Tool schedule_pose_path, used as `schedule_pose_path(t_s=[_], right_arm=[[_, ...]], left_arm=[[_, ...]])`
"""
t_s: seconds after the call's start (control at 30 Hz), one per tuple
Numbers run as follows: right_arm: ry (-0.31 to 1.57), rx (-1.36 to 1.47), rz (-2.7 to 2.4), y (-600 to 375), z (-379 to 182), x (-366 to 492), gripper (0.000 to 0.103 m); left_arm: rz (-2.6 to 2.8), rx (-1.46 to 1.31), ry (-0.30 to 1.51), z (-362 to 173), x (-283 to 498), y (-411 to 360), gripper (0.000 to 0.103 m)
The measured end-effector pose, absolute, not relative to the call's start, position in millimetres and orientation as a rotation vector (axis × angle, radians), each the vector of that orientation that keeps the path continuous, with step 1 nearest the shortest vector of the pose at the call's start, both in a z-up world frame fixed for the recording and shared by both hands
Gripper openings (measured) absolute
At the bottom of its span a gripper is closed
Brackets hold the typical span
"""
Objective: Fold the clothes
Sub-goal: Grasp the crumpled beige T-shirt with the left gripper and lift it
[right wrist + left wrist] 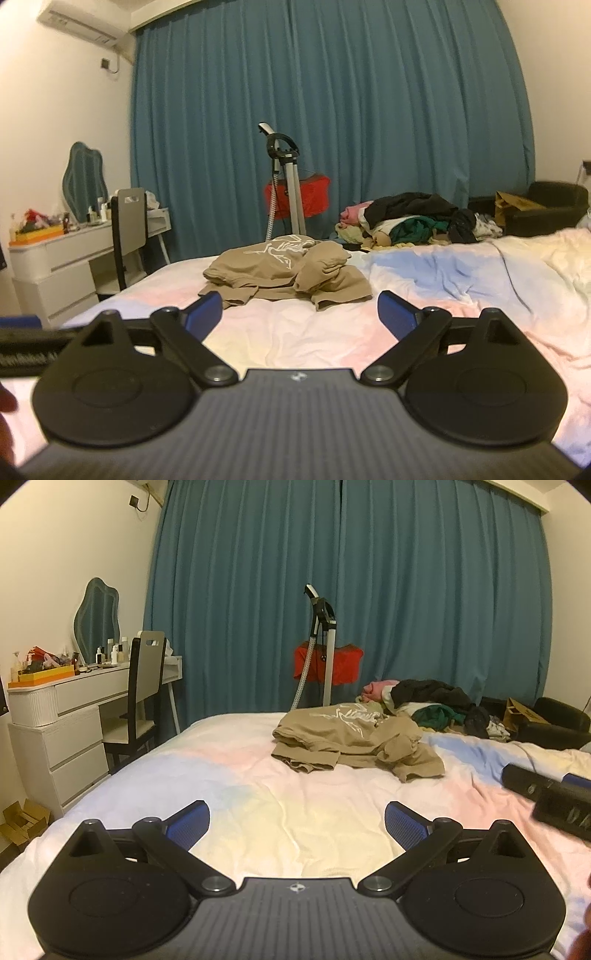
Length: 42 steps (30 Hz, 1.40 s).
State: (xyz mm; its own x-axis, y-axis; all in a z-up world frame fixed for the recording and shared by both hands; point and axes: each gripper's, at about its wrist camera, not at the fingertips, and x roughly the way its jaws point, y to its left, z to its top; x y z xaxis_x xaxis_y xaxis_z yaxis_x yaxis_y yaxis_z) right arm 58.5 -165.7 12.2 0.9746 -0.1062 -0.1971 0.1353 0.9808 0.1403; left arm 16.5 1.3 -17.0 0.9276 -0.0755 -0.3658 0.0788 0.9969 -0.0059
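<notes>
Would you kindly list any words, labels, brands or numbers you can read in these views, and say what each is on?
No text can be read.
Tan shirt: a white line graphic, no legible letters.
Bottles on the desk: labels too small to read.
Cardboard box by the dark chair: print too blurred.
Air conditioner: markings blurred.
Left claw and right claw: only a small round emblem on each body, no words.

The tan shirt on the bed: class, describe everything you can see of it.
The tan shirt is a soft, cotton-looking garment with a white line graphic on top. It lies crumpled and partly bunched, hems and a sleeve spilling toward the camera, on the pastel bedcover. Neither the left gripper nor the right gripper touches it; both are open.
</notes>
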Motion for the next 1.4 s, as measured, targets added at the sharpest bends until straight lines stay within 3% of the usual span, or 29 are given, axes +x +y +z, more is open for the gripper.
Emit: schedule_pose_path(t_s=[0.03, 0.17, 0.57, 0.67, 0.77, 0.8, 0.87, 0.9, 0.93, 1.0, 1.4], right_arm=[[0.200, 0.163, -0.128, -167.1, 12.3, 60.4, 0.076], [0.242, 0.198, -0.151, -173.2, 12.4, 68.8, 0.062], [0.369, 0.306, -0.178, -213.0, -44.2, 148.3, 0.062], [0.393, 0.326, -0.168, -217.3, -66.0, 172.3, 0.062], [0.416, 0.330, -0.148, -217.1, -83.6, 192.6, 0.062], [0.421, 0.325, -0.144, -216.5, -88.2, 198.5, 0.062], [0.429, 0.312, -0.135, -215.1, -97.7, 209.7, 0.063], [0.431, 0.311, -0.134, -215.1, -100.9, 212.8, 0.063], [0.433, 0.312, -0.132, -215.2, -103.9, 215.6, 0.062], [0.428, 0.318, -0.139, -215.8, -106.8, 216.9, 0.063], [0.247, 0.260, -0.116, -207.8, -65.9, 182.3, 0.064]], left_arm=[[-0.079, 0.016, 0.384, -20.4, 22.9, -0.4, 0.102], [-0.105, 0.060, 0.454, -38.0, 73.0, -14.7, 0.102], [-0.090, 0.253, 0.500, -101.8, 322.6, -89.7, 0.098], [-0.054, 0.276, 0.503, -113.7, 386.0, -100.7, 0.091], [-0.067, 0.313, 0.508, -123.3, 435.0, -109.7, 0.090], [-0.081, 0.347, 0.514, -128.0, 447.3, -114.1, 0.088], [-0.121, 0.407, 0.522, -135.9, 466.3, -121.9, 0.069], [-0.142, 0.420, 0.520, -136.3, 470.0, -125.2, 0.058], [-0.158, 0.424, 0.517, -133.7, 470.5, -126.4, 0.040], [-0.190, 0.431, 0.509, -124.3, 468.8, -129.2, 0.017], [-0.350, 0.224, 0.462, -17.7, 310.9, -76.5, 0.011]])
